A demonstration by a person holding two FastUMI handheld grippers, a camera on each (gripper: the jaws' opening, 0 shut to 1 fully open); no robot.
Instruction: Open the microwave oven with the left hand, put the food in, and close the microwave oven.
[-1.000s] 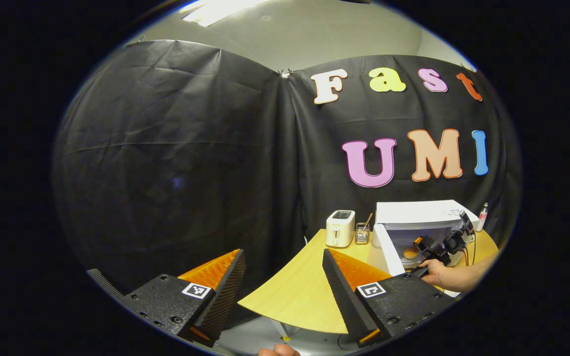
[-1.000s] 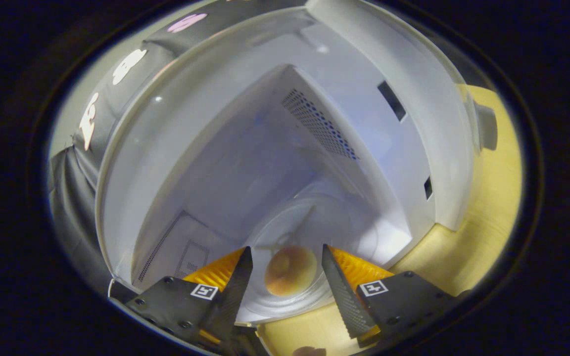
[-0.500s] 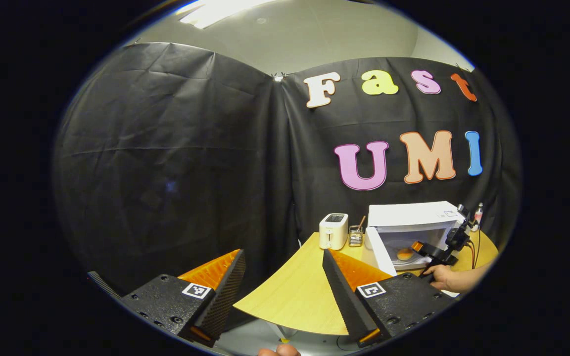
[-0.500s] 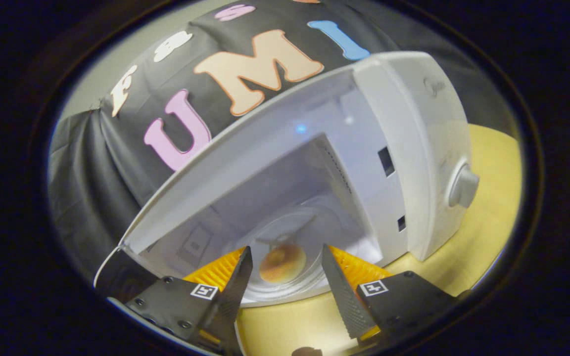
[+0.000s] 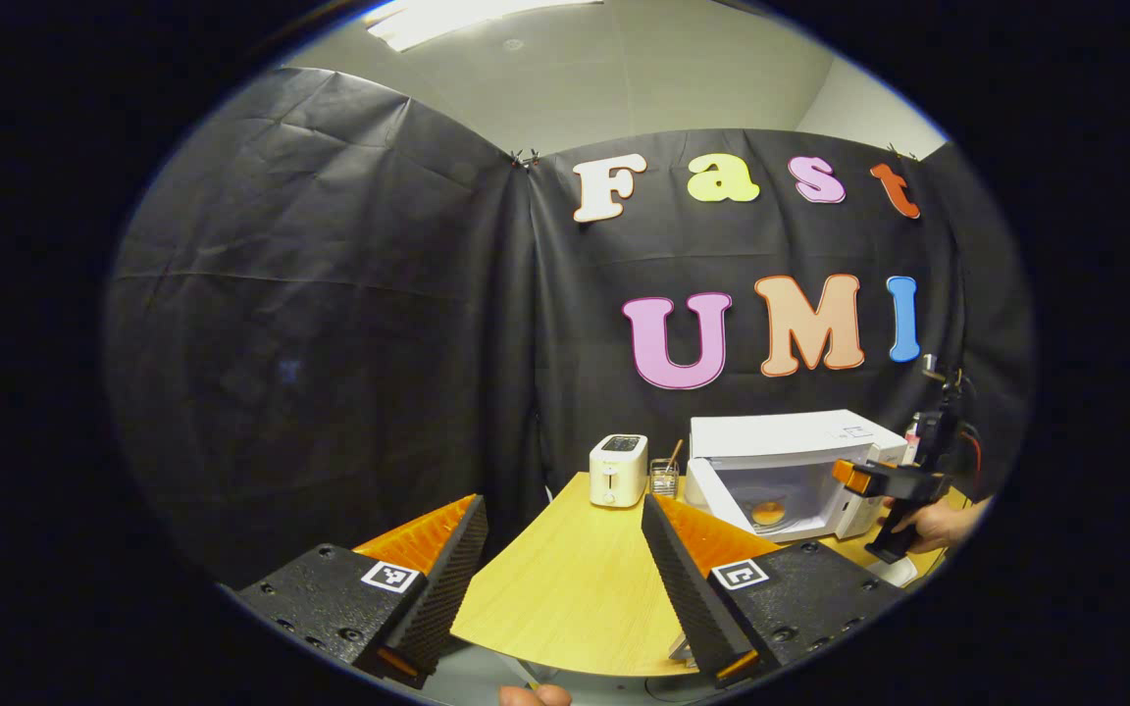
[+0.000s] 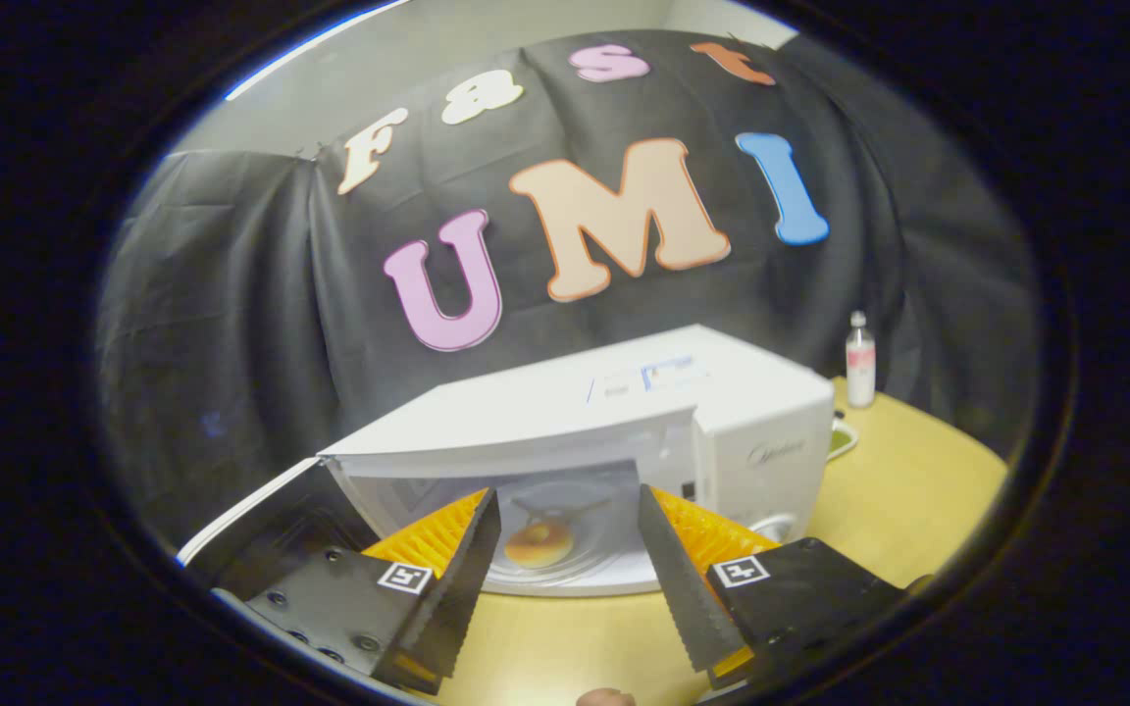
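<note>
A white microwave oven (image 6: 624,412) stands on the wooden table with its door (image 6: 261,520) swung open to the left. A round golden bun (image 6: 538,542) lies on the glass turntable inside. My right gripper (image 6: 565,579) is open, drawn back in front of the cavity, nothing between its fingers. In the left gripper view the microwave (image 5: 781,461) sits far off at the right with the bun (image 5: 769,512) inside, and a hand holds the right gripper (image 5: 879,480) in front of it. My left gripper (image 5: 565,579) is open, far from the oven, at the table's near edge.
A white toaster (image 5: 618,469) and a small glass jar (image 5: 664,478) stand left of the microwave. A small bottle (image 6: 859,360) stands right of the oven near the back. The wooden table (image 5: 575,588) has bare surface in front.
The right gripper has pulled back out of the microwave cavity and risen, leaving the bun on the turntable. The left gripper has shifted slightly, so the oven appears farther left.
</note>
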